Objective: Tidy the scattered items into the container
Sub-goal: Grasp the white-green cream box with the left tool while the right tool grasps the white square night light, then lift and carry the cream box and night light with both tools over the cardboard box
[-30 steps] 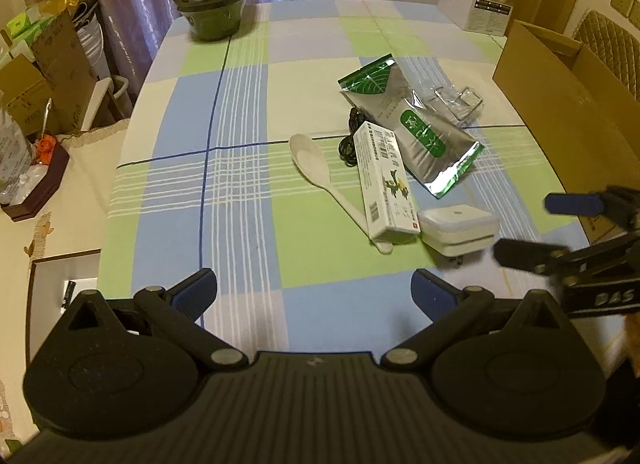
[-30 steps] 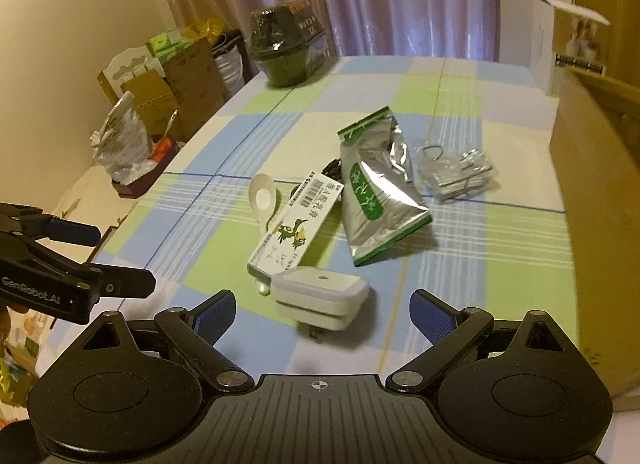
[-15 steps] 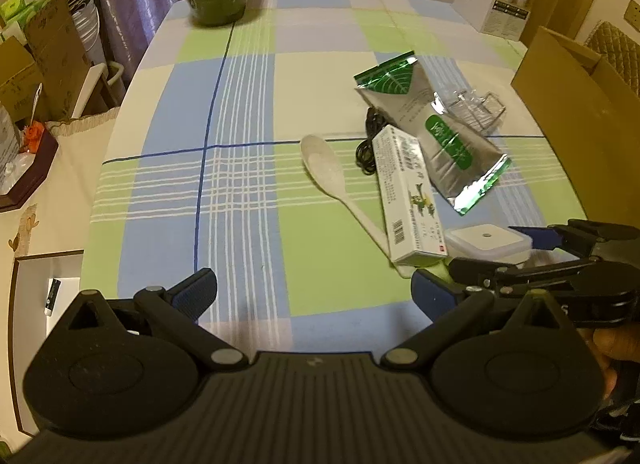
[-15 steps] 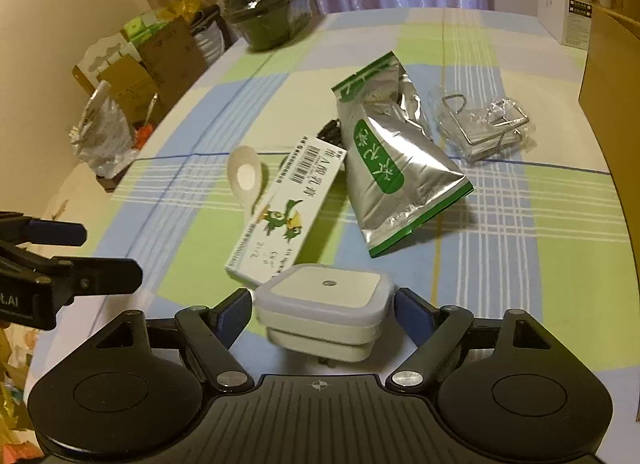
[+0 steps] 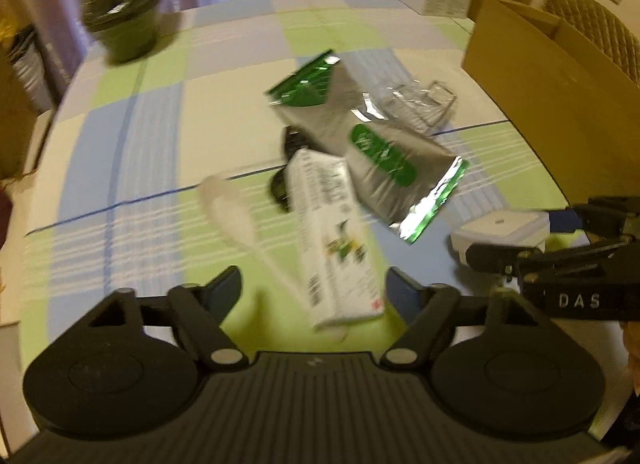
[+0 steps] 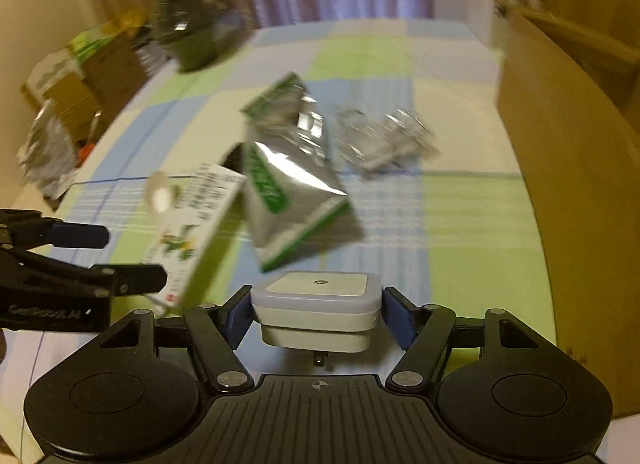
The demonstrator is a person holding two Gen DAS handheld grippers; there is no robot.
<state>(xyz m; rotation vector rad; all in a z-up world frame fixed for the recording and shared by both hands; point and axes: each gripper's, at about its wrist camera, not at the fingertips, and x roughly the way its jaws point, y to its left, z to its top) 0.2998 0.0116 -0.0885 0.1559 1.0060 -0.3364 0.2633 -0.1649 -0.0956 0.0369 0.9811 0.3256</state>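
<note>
The cardboard box (image 6: 568, 168) stands at the table's right edge. The right gripper (image 6: 316, 314) clamps the white plug-in adapter (image 6: 316, 304) between its blue pads; half a second ago its jaws only flanked it. The left gripper (image 5: 314, 284) hangs spread and empty over the carton (image 5: 332, 240).

Right tool (image 6: 316, 314) clamped on load; left tool (image 5: 314, 288) spread wide.
</note>
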